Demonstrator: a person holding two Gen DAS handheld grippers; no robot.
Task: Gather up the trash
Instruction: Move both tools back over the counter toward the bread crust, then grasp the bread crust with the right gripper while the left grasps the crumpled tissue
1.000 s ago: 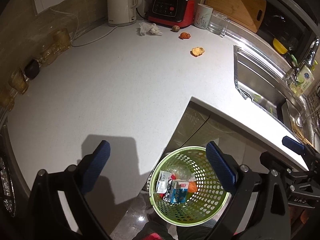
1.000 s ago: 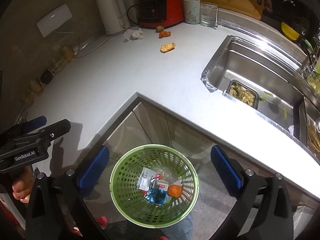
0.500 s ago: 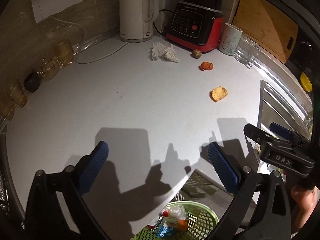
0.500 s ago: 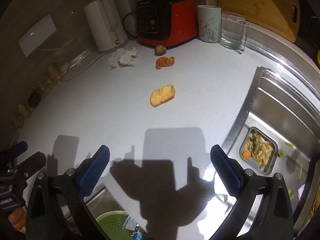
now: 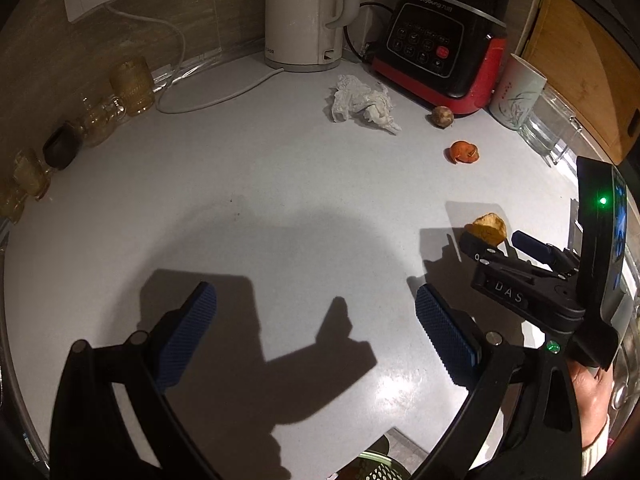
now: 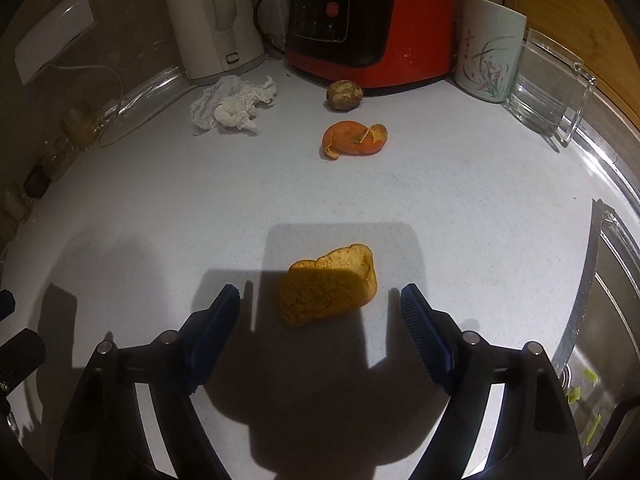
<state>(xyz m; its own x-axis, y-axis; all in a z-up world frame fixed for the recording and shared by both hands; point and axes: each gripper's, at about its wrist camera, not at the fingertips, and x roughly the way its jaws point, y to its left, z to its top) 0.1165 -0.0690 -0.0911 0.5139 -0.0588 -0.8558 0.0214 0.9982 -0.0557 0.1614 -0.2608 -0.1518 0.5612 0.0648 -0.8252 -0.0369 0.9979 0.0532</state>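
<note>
A yellow-orange peel piece (image 6: pixel 328 286) lies on the white counter, just ahead of and between the open fingers of my right gripper (image 6: pixel 320 300). The peel also shows in the left wrist view (image 5: pixel 489 227), with the right gripper (image 5: pixel 504 246) around it. Farther back lie an orange peel (image 6: pixel 354 139), a small brown nut-like ball (image 6: pixel 345 95) and a crumpled white tissue (image 6: pixel 232 106). My left gripper (image 5: pixel 316 312) is open and empty above bare counter. The green trash basket (image 5: pixel 374 470) peeks in at the bottom edge.
At the back stand a white kettle (image 5: pixel 304 16), a red-and-black cooker (image 5: pixel 436 48), a white mug (image 6: pixel 490 58) and a glass jug (image 6: pixel 548 88). Small glass jars (image 5: pixel 100 112) line the left wall. The steel sink (image 6: pixel 608 300) lies to the right.
Both grippers moved from above the green basket forward over the counter. The right gripper has come down around the yellow-orange peel; the basket has dropped almost out of view.
</note>
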